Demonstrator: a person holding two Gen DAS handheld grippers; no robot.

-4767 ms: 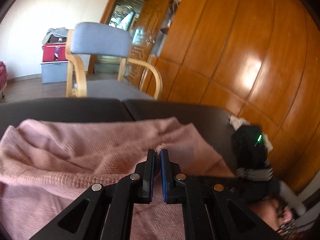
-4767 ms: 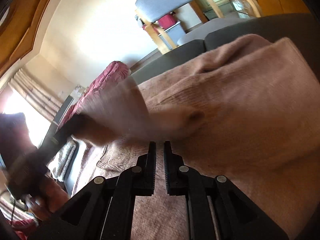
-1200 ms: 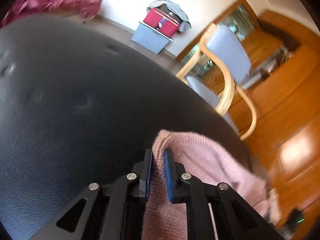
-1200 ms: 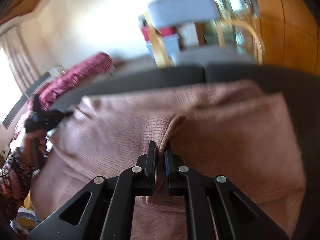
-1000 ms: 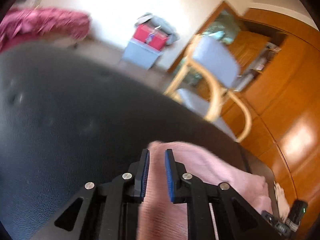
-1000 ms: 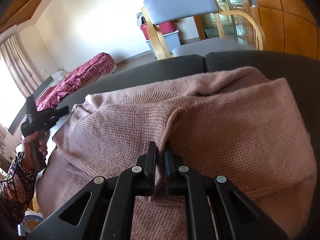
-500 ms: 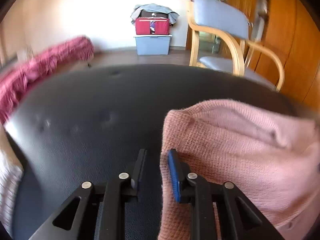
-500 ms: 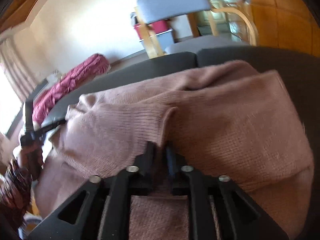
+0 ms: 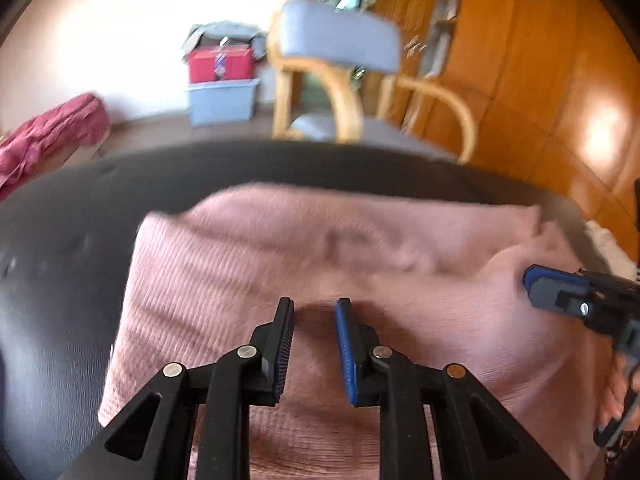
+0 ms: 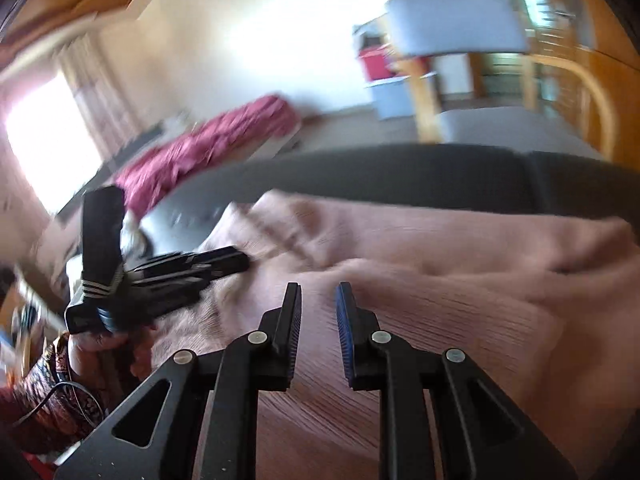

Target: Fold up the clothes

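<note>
one pink knit garment (image 9: 360, 264) lies on a dark padded leather surface (image 9: 68, 264), gathered into a broad block with at least one layer laid over another: a rounded fold edge runs down its left side in the left wrist view, and ridges and soft creases cross the top. the far edge is fairly straight, the right part lumpier. the pictures are blurred, so sleeves or hem cannot be told apart.

both tools are released. the left tool (image 9: 314, 340) hangs just above the knit with its jaws parted and nothing between them; the right tool (image 10: 318, 328) does the same over the nearer cloth, jaws apart and empty.

as a judgement, the folding looks partly along: the garment is doubled over, not spread flat, yet it is still wide and rumpled, so a further fold and some smoothing seem to be left. whether this is the wanted final shape cannot be settled.

beyond stand a wooden armchair (image 9: 340, 52), stacked boxes (image 9: 222, 84) and wood panelling (image 9: 540, 80).
</note>
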